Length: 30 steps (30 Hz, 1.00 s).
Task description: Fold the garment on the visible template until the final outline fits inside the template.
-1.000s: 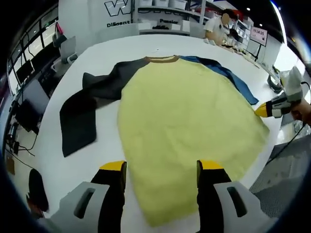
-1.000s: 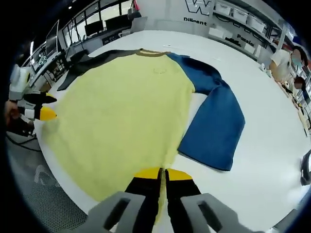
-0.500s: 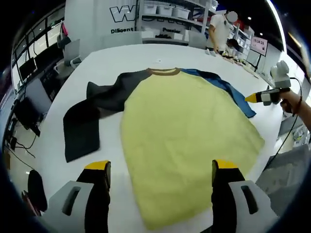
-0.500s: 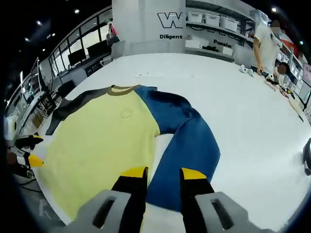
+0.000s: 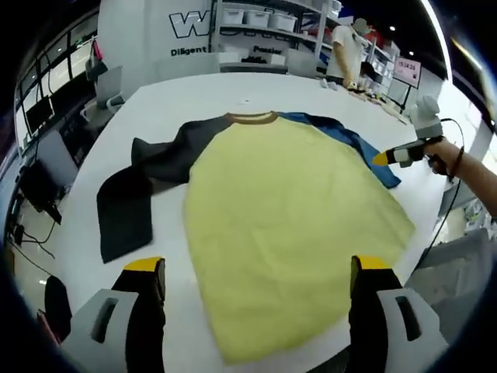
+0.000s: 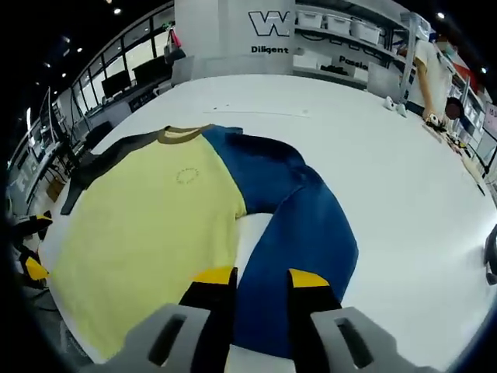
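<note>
Since releasing the hem, right gripper (image 6: pixel 248 277) hovers narrowly parted over the limp, light blue sleeve (image 6: pixel 307 233); left gripper (image 5: pixel 256 268) gapes wide; pinch the cuff edge.

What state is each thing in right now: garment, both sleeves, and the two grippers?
Garment: spread flat on the white table, unfolded.
Dark sleeve: lying out to the side, bent, not folded in.
Blue sleeve: lying out flat, not folded in.
Left gripper: jaws wide open, holding nothing.
Right gripper: jaws open, above the blue sleeve.
</note>
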Each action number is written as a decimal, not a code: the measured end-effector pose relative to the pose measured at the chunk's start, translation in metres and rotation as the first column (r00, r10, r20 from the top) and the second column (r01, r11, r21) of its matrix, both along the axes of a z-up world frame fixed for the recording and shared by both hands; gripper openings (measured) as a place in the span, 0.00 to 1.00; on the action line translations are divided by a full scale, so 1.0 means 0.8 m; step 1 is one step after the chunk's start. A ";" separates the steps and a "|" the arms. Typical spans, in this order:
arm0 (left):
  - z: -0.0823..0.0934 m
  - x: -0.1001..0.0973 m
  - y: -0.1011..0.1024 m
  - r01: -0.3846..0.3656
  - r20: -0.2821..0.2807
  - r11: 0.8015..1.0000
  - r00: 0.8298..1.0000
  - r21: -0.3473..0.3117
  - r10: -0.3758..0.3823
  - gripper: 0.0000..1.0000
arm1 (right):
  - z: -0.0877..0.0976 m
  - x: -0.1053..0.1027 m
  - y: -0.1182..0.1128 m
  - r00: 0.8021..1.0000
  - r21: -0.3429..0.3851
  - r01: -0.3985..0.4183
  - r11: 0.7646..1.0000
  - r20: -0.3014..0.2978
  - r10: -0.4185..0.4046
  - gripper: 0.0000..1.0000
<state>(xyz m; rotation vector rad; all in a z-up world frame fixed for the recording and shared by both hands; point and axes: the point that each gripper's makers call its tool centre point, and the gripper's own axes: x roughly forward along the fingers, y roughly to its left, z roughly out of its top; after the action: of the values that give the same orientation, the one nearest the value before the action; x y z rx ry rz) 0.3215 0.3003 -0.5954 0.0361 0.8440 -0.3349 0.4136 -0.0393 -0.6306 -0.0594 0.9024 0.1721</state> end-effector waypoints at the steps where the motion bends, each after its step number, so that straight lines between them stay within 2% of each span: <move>1: 0.001 -0.001 0.000 -0.010 -0.008 1.000 1.000 -0.017 0.010 0.99 | -0.002 -0.003 0.003 1.000 0.000 -0.007 1.000 -0.009 0.007 0.18; 4: 0.004 -0.001 0.001 -0.015 -0.004 1.000 1.000 -0.019 0.015 0.97 | -0.011 -0.011 0.008 0.999 -0.028 -0.029 0.999 -0.036 0.028 0.16; 5: 0.004 -0.002 0.003 -0.012 -0.003 1.000 1.000 -0.009 0.012 0.97 | -0.016 -0.013 0.002 0.999 -0.067 -0.028 0.997 -0.049 0.025 0.14; 7: 0.005 -0.003 0.004 -0.014 -0.003 1.000 1.000 -0.004 0.014 0.96 | -0.021 -0.014 0.003 0.998 -0.080 -0.036 0.996 -0.051 0.032 0.11; 8: 0.005 -0.003 0.005 -0.014 -0.004 1.000 1.000 -0.006 0.014 0.96 | -0.016 -0.008 -0.001 0.999 -0.103 -0.032 0.994 -0.014 0.031 0.09; 10: 0.006 -0.005 0.005 -0.023 -0.011 1.000 1.000 -0.014 0.023 0.95 | -0.016 -0.012 0.001 0.999 -0.116 -0.042 0.992 -0.026 0.040 0.04; 13: 0.006 -0.006 0.005 -0.024 -0.015 1.000 1.000 -0.018 0.024 0.93 | -0.017 -0.008 -0.010 0.998 -0.174 -0.066 0.983 -0.029 0.062 0.00; 18: 0.010 -0.006 0.002 -0.015 -0.002 1.000 1.000 -0.021 0.015 0.92 | -0.014 -0.009 -0.009 0.998 -0.104 -0.037 0.994 -0.049 0.032 0.00; 21: 0.012 -0.006 0.002 -0.011 0.001 1.000 1.000 -0.019 0.011 0.92 | -0.003 -0.005 -0.006 0.999 -0.068 -0.023 0.997 -0.031 0.021 0.00; 23: 0.014 -0.006 0.002 -0.010 0.003 1.000 1.000 -0.019 0.010 0.92 | 0.013 0.003 0.005 1.000 0.034 0.009 0.999 -0.016 -0.009 0.00; 25: 0.014 -0.007 0.002 -0.011 0.003 1.000 1.000 -0.018 0.011 0.91 | 0.023 0.008 0.008 0.999 0.096 0.034 0.995 -0.013 -0.033 0.00; 30: 0.018 -0.007 0.000 -0.003 0.005 1.000 1.000 -0.022 0.004 0.90 | 0.072 0.029 0.024 0.996 0.275 0.082 0.958 0.013 -0.089 0.00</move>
<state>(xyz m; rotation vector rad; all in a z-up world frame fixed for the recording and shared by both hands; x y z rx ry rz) 0.3155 0.3000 -0.5811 0.0148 0.8353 -0.3408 0.4370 -0.0201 -0.5731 0.2347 0.8469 0.2141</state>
